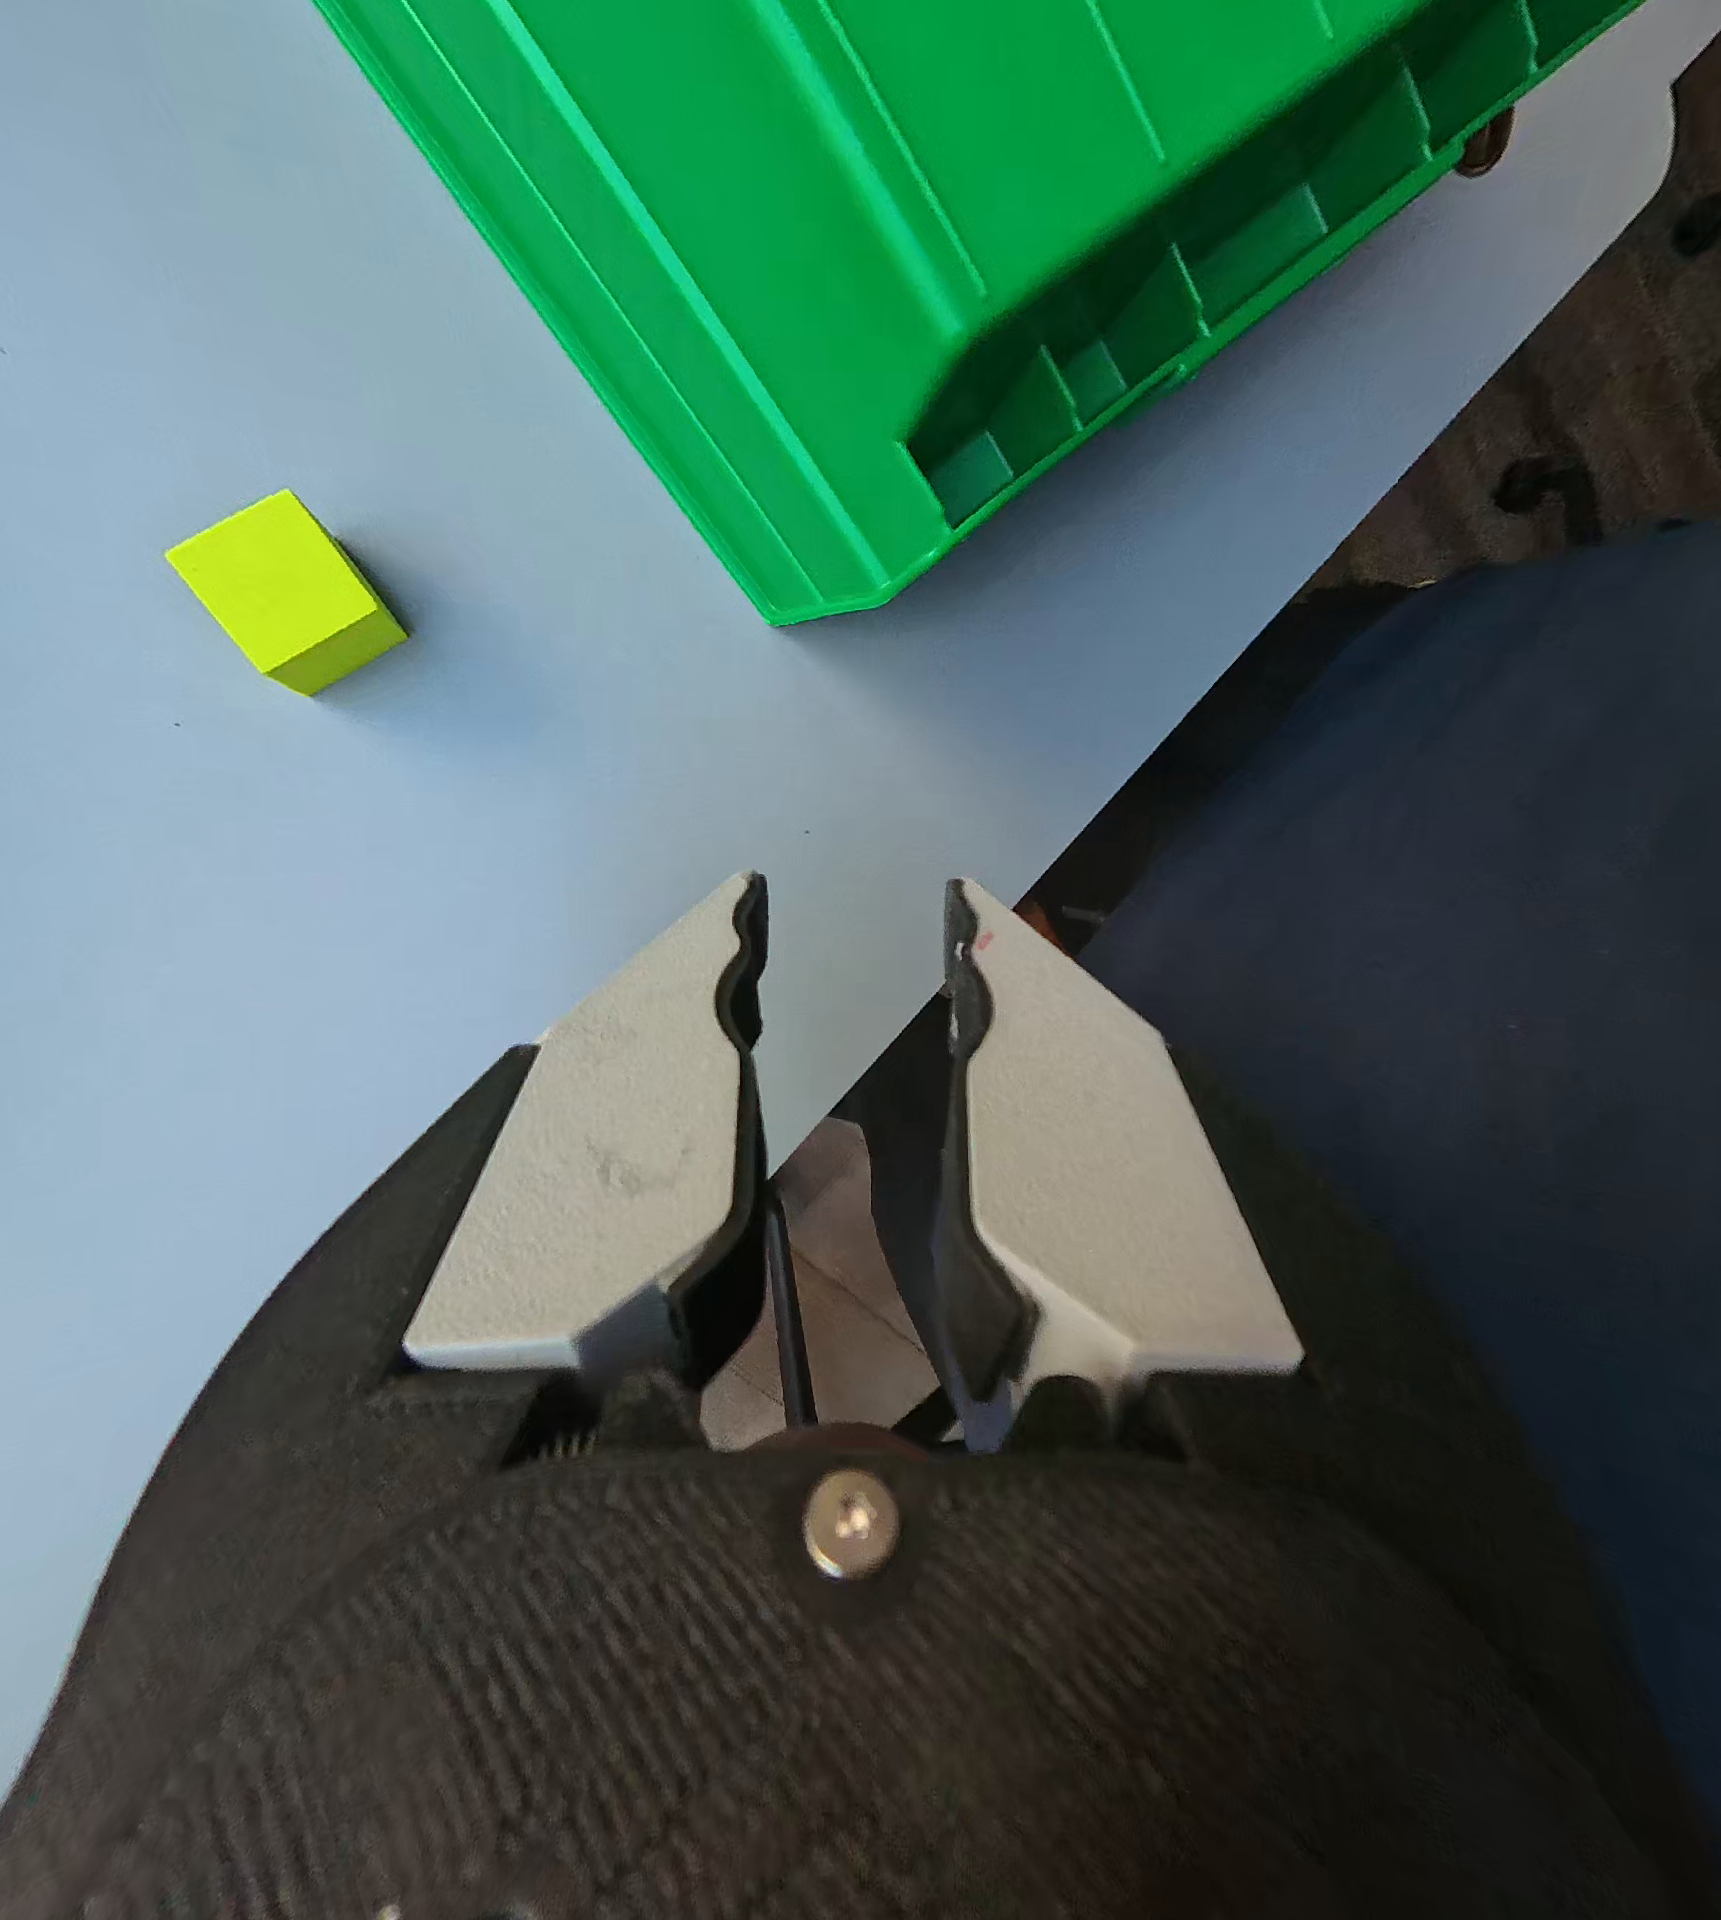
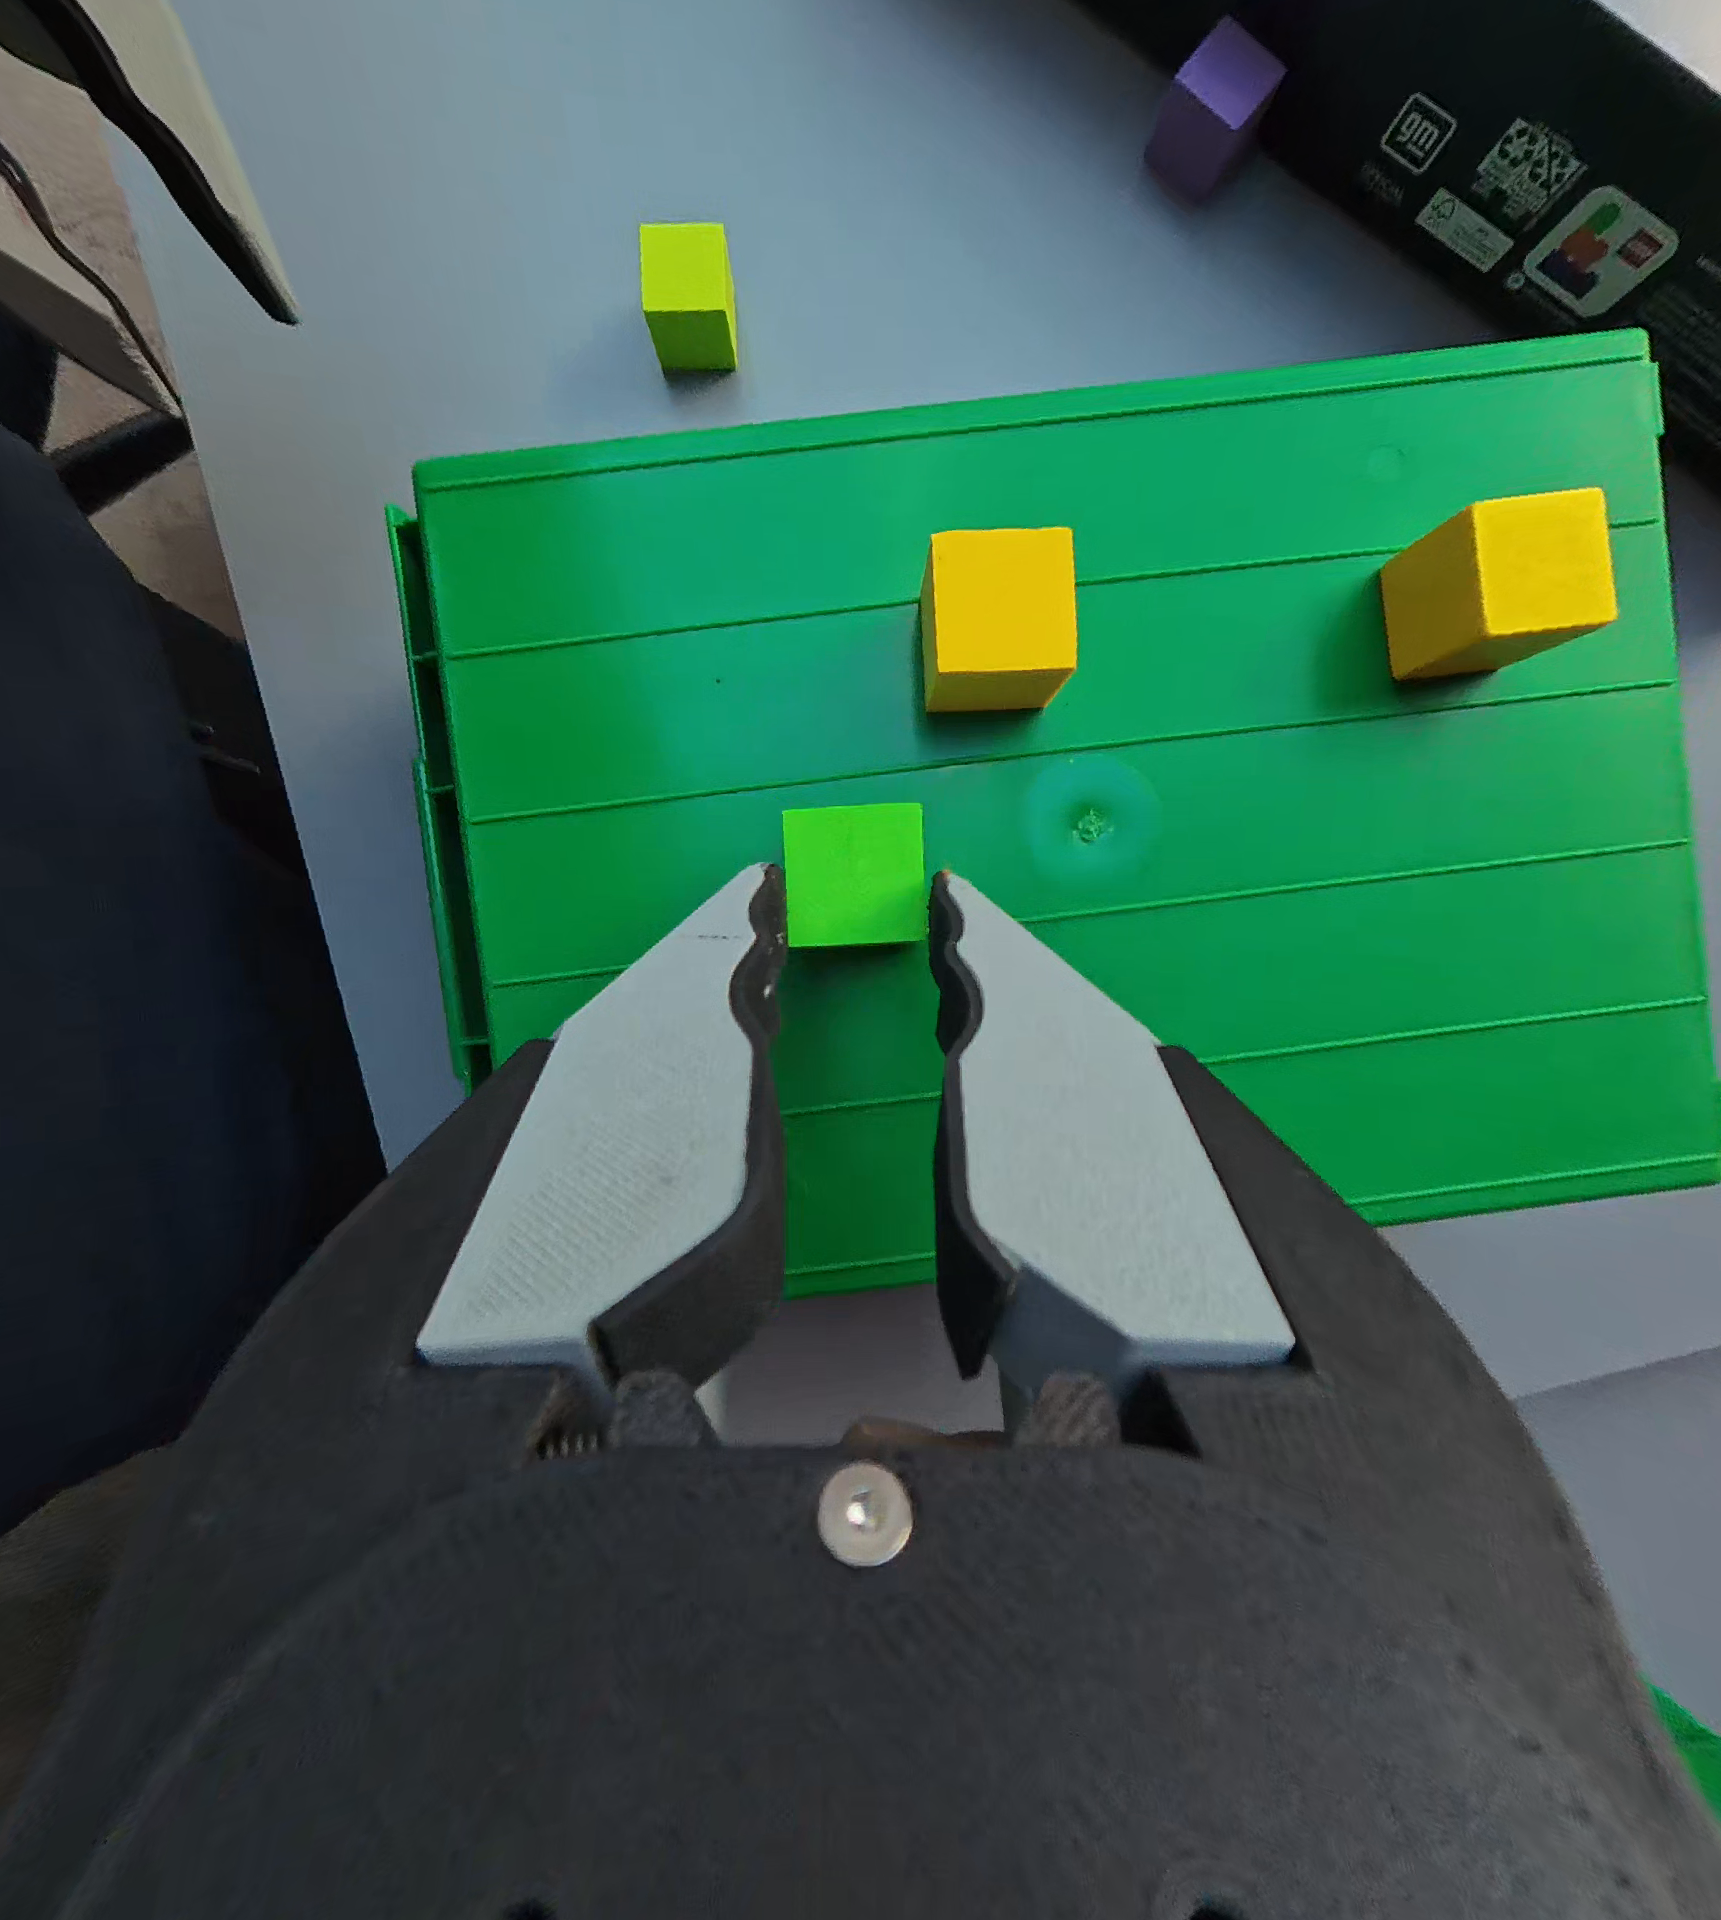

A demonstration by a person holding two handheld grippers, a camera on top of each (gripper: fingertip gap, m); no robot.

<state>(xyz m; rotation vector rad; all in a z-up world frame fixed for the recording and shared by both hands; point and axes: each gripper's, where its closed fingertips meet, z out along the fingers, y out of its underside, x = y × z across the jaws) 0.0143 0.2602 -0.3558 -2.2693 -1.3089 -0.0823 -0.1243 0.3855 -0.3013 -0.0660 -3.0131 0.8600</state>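
Your right gripper (image 2: 854, 883) has its two pads on the opposite sides of a bright green cube (image 2: 852, 873) and appears to clamp it at the very fingertips, above the flat ribbed top of the green bin (image 2: 1251, 935), which stands upside down on the blue table (image 2: 523, 156). The cube looks like painted wood: probably light, stiff and a little smooth, so the flat parallel faces are the good place to hold, and deeper between the pads would be safer than at the tips. Two yellow cubes (image 2: 999, 618) (image 2: 1500, 592) stand farther on the same top. A lime cube (image 2: 688, 296) lies on the table beyond the bin, and a purple block (image 2: 1214, 109) touches a black box (image 2: 1562, 187). Your left gripper (image 1: 854, 894) is apart and holds nothing, over the table edge, well apart from the lime cube (image 1: 284, 592).
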